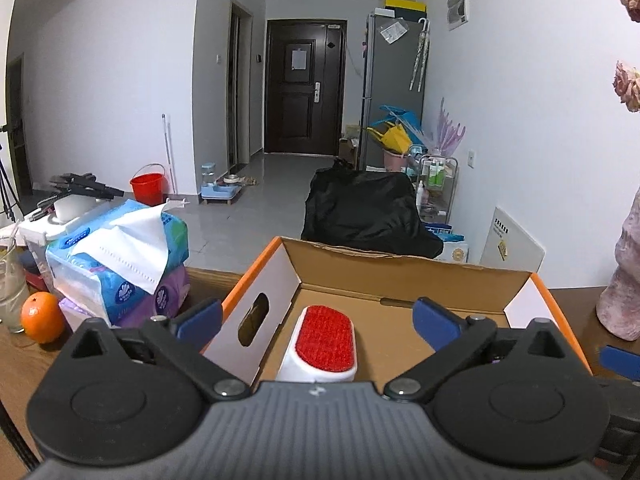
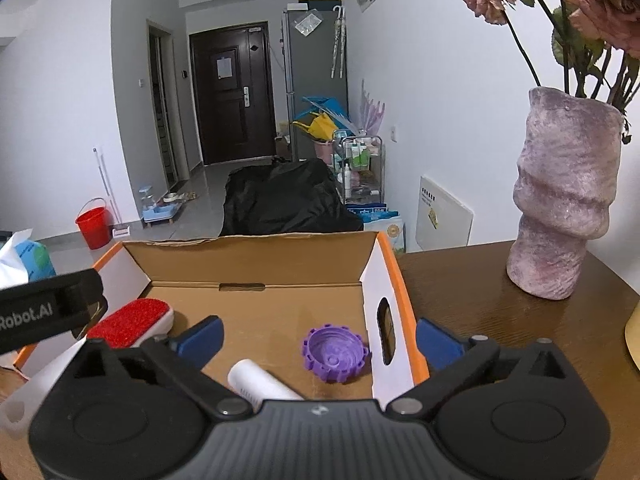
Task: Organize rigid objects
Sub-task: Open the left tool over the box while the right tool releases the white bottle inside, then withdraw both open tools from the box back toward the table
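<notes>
Left claw, right claw spread wide, empty; corrugated cardboard box holds red-bristled brush, ridged purple cap

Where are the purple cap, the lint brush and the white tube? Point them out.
purple cap [image 2: 334,354]: right wrist view, its ribbed inner hollow.
lint brush [image 1: 325,338]: left wrist view, its red pad.
white tube [image 2: 260,384]: right wrist view, the visible side of its body.

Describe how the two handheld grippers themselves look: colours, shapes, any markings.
Both match: the left gripper and right gripper have blue fingertip pads on black link arms, two round black discs, and a ribbed grey body with a small white logo. White "Robot.AI" lettering marks the left one's black side.
</notes>
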A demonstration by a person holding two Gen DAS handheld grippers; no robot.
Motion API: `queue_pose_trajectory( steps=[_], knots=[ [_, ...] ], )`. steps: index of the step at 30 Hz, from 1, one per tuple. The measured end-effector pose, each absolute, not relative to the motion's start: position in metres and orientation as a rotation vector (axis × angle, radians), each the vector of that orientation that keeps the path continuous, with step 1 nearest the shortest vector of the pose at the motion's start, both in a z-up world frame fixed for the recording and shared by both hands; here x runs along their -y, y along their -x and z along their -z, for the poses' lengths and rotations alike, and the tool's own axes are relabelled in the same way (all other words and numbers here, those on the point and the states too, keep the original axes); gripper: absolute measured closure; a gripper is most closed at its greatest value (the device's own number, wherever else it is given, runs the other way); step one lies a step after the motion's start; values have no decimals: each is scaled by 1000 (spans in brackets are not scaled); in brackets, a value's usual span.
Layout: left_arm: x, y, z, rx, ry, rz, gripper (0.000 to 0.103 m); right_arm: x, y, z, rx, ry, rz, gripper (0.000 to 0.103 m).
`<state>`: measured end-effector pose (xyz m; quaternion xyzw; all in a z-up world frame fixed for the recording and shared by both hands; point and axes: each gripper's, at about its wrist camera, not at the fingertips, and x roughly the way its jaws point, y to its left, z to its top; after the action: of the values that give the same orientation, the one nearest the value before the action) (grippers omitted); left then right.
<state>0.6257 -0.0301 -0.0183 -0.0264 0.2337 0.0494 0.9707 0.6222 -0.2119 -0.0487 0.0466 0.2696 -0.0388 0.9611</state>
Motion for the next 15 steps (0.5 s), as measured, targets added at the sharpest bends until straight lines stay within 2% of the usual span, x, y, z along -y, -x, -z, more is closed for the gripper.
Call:
queue_pose_trajectory(
  steps=[15],
  knots=[
    [23, -615, 13, -470, 61, -96, 0, 211, -608, 35, -543, -95, 58, 1]
  ],
)
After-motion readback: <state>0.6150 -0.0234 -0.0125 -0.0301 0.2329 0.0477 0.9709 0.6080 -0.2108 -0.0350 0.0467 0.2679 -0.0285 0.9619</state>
